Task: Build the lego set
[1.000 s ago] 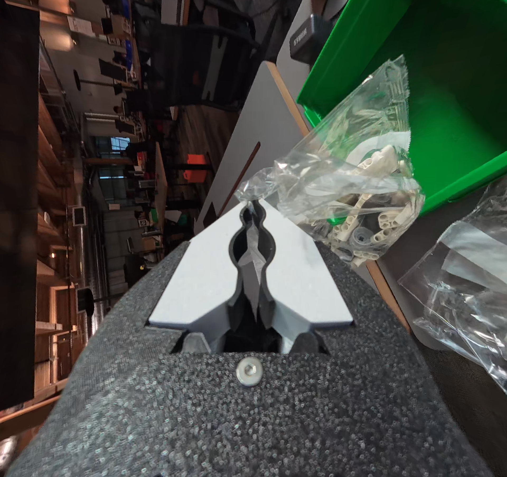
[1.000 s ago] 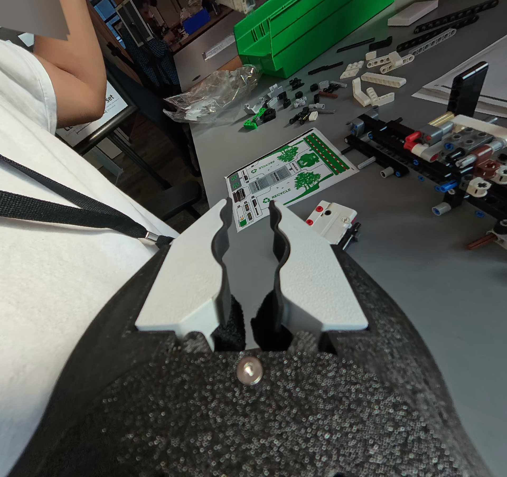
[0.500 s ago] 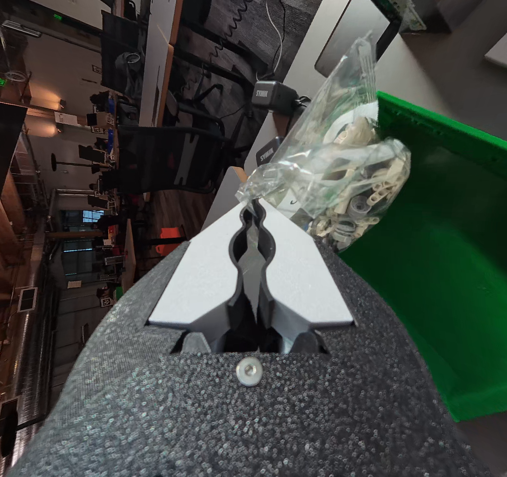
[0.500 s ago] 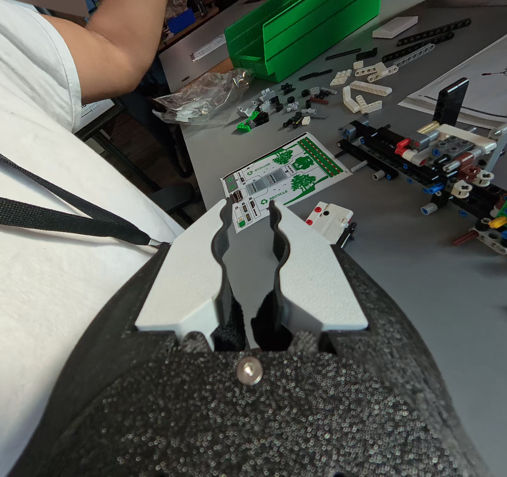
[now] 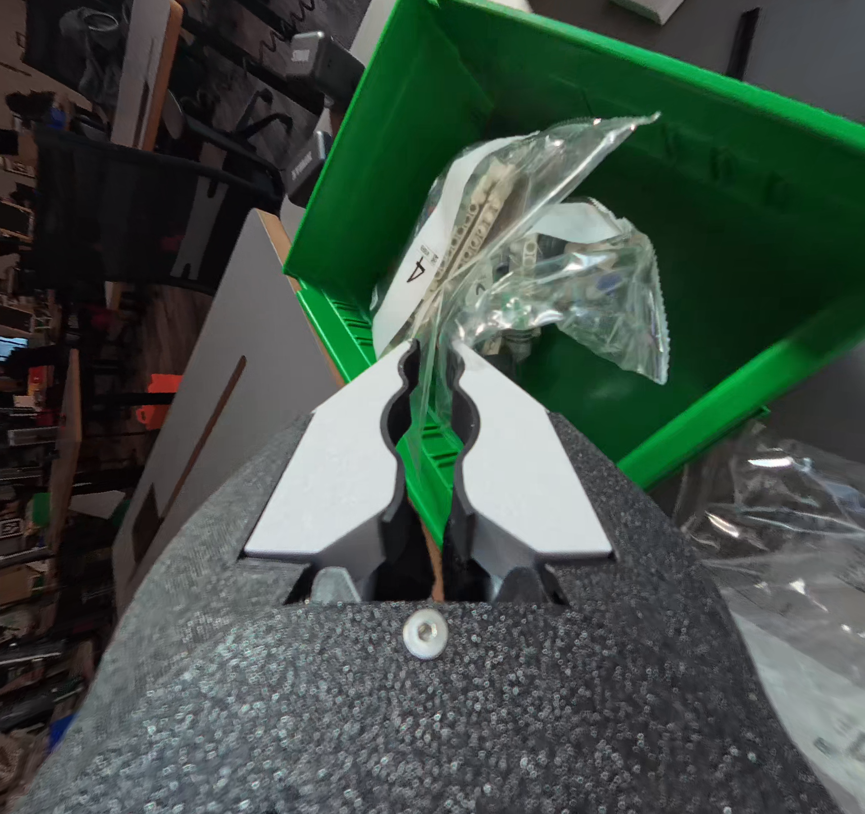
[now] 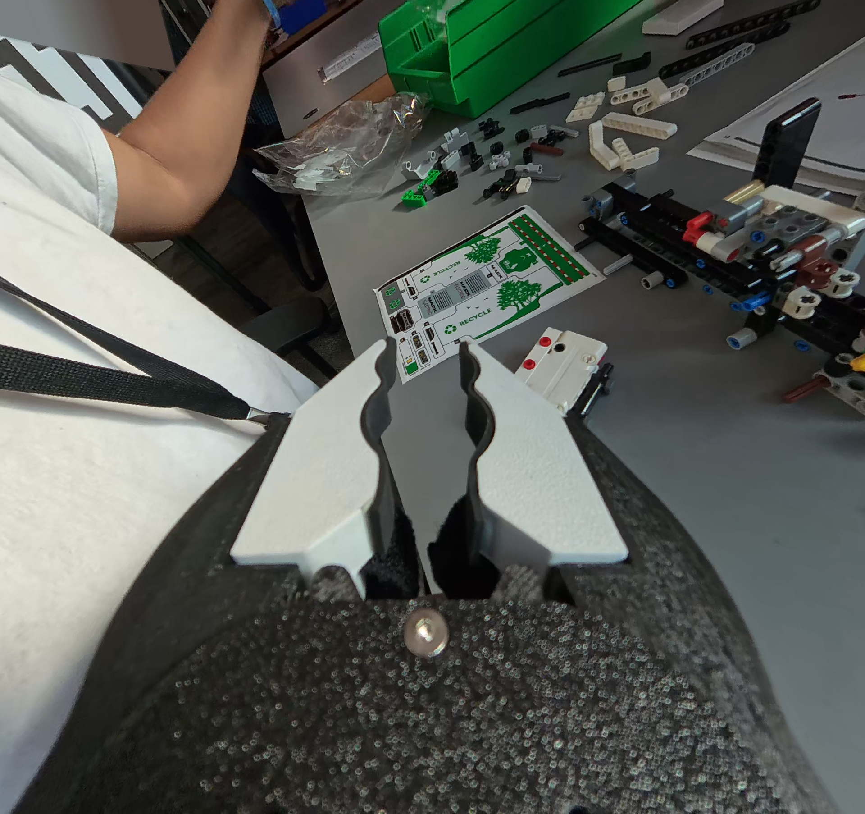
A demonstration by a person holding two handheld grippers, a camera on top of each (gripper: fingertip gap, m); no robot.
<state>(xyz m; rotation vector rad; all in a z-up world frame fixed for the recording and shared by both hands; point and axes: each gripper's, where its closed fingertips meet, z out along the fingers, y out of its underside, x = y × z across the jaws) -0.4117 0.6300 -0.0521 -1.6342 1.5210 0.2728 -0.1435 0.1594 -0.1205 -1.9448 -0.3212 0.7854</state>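
Found the left tool (image 5: 435, 351) poised at the near rim of the green plastic storage bin (image 5: 421, 136), which sat at the far left corner of the grey worktop (image 6: 702, 487). Fingers parted only narrowly. A thin fold of the clear plastic bag of pale building pieces (image 5: 538, 253) ran up through the gap, with space showing on both sides of the film and no clamping by either pad. The bulk of that bag lay inside the bin, beyond the fingertips. Noted a second crumpled clear bag (image 5: 786, 510) on the worktop, just outside the bin's near wall.

Found the right tool (image 6: 423, 346) low over the worktop by its left edge, fingers moderately apart with only bare grey surface between them. Just past the tips lay the green-and-white printed sticker sheet (image 6: 487, 286); just beside the right finger, a white block with two red studs (image 6: 561, 370). Farther off lay scattered small pieces (image 6: 491, 159) and a part-built black model (image 6: 749, 248).
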